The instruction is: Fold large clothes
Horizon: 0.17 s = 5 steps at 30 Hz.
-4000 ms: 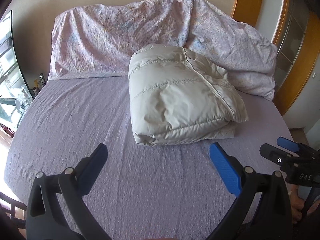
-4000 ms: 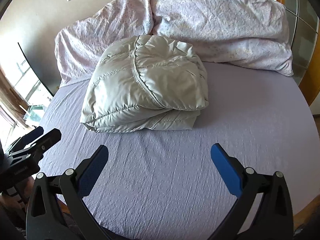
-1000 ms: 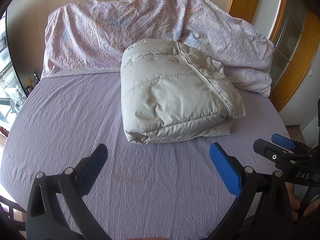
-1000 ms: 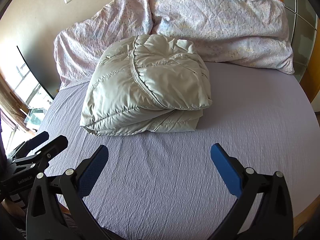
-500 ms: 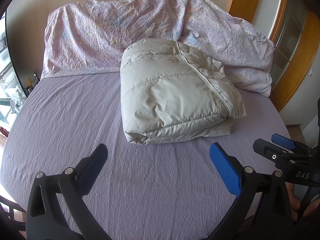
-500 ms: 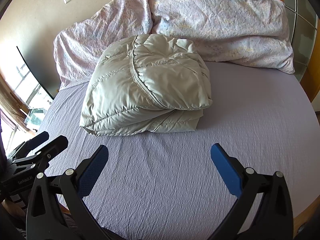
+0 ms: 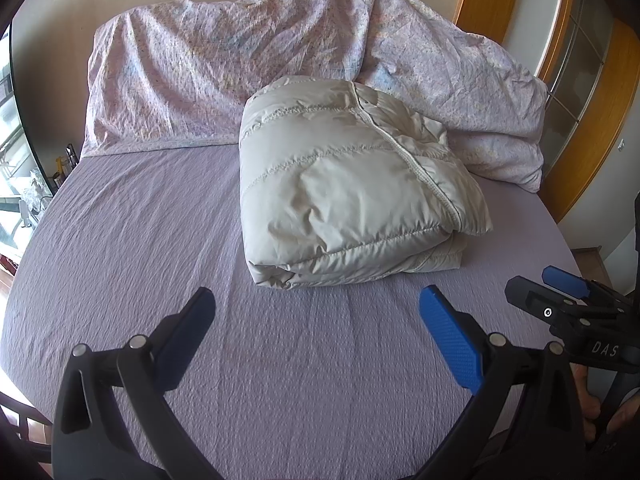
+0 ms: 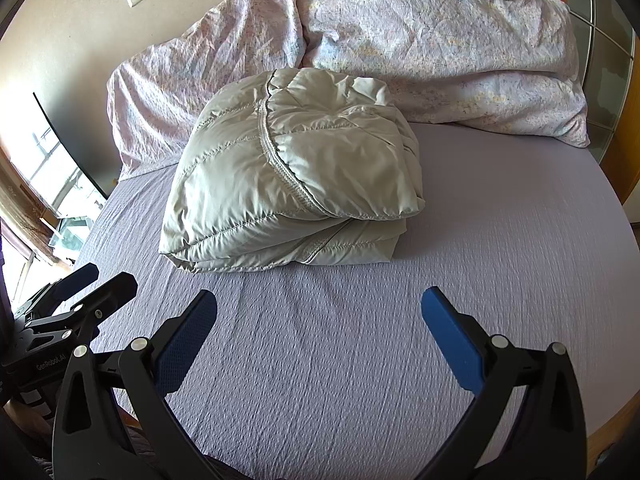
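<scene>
A pale grey quilted down jacket [image 7: 352, 188] [image 8: 296, 172] lies folded into a compact bundle on the lilac bed sheet [image 7: 132, 240] [image 8: 500, 240], just in front of the pillows. My left gripper [image 7: 316, 312] hovers open over the sheet, short of the bundle's near edge, with nothing between its fingers. My right gripper [image 8: 318, 312] is likewise open and empty, near the same edge. Each view also catches the other tool: the right gripper [image 7: 568, 292] at the right edge, the left gripper [image 8: 92, 286] at the lower left.
Two floral pink pillows [image 7: 224, 64] [image 8: 440, 40] lean against the wall behind the jacket. A wooden frame with glass panels [image 7: 576, 92] stands to the right. A window [image 8: 44, 168] and a dark panel are on the left. A hand [image 7: 600, 404] holds the right tool.
Over four seconds both views shifted slightly nearer and steadier; in the last second nothing visibly moved. The jacket bundle stays as it was, both grippers stay open.
</scene>
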### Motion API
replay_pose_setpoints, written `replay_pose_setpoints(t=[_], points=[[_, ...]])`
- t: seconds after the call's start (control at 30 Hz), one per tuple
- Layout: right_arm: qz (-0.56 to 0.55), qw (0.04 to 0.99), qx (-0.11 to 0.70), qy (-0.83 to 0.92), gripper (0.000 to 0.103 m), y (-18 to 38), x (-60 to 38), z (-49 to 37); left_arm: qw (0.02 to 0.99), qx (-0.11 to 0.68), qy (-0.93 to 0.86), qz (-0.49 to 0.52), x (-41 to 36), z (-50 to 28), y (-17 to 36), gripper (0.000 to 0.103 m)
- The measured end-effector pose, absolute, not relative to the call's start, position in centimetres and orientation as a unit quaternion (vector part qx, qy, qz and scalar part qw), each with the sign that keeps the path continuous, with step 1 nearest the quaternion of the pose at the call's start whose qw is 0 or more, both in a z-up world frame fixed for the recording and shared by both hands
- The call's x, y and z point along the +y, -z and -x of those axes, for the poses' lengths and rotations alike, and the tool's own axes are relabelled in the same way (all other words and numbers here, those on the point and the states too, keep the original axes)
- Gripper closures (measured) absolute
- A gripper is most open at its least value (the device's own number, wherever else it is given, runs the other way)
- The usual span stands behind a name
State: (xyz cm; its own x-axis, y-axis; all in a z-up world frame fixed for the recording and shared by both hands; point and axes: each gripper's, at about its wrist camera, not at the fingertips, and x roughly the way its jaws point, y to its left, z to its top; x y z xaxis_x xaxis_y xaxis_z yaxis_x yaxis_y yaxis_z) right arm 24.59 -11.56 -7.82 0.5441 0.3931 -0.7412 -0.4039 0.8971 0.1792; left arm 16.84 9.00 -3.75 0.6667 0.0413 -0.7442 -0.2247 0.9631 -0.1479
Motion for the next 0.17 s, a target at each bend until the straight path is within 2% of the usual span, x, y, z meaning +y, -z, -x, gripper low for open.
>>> replay_pose_setpoints(t=[0.17], points=[[0.006,0.878,0.420,-0.227,0.001,7.81,-11.59,-24.63,0.905,0.403,-0.073,0.114,8.83,-16.71,4.09,0.002]])
